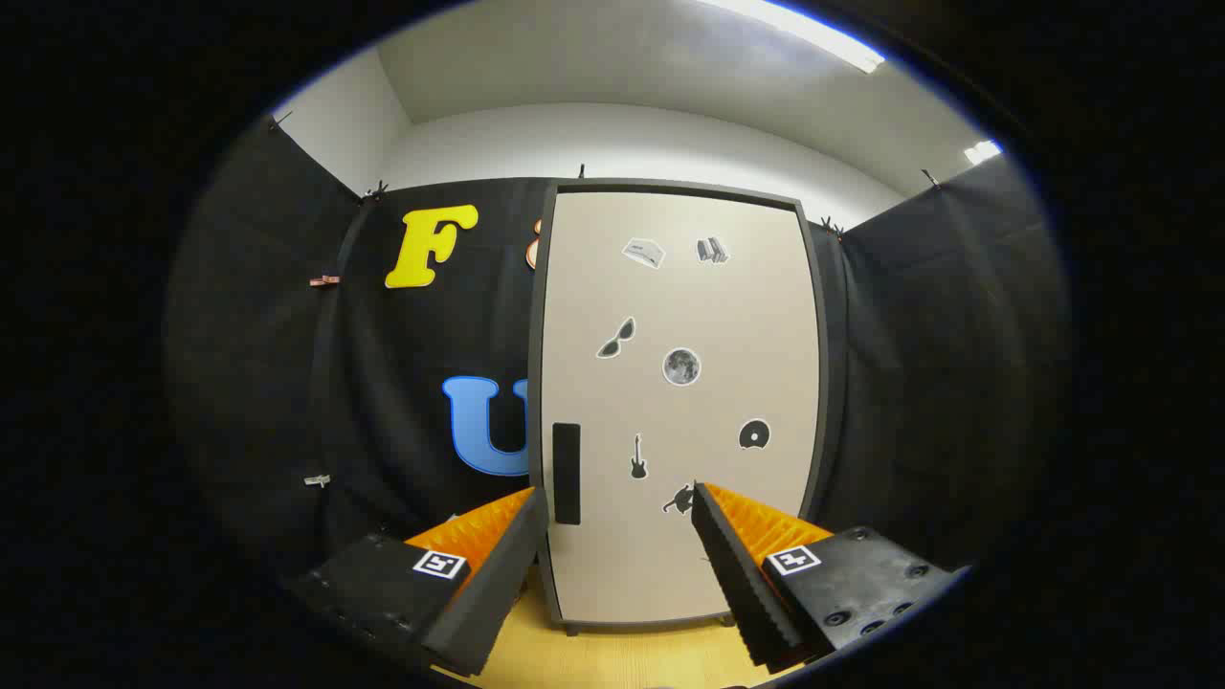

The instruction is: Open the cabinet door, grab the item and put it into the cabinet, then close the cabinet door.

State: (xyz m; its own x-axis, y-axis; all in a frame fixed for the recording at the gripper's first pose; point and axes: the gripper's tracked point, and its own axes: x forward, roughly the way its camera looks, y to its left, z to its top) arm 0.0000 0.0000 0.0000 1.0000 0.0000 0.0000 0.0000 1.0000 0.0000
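1. The gripper has its jaws wide apart, gripping and touching nothing.
2. The cabinet stands on the tabletop just beyond them, door closed.
3. Its dark handle sits near the left finger's tip.

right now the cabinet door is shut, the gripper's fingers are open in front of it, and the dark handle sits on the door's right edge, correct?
Not quite: the handle sits on the door's left edge, just beyond the left finger, as the gripper view shows. The rest holds: the cabinet door is shut and the gripper is open in front of it, holding nothing.
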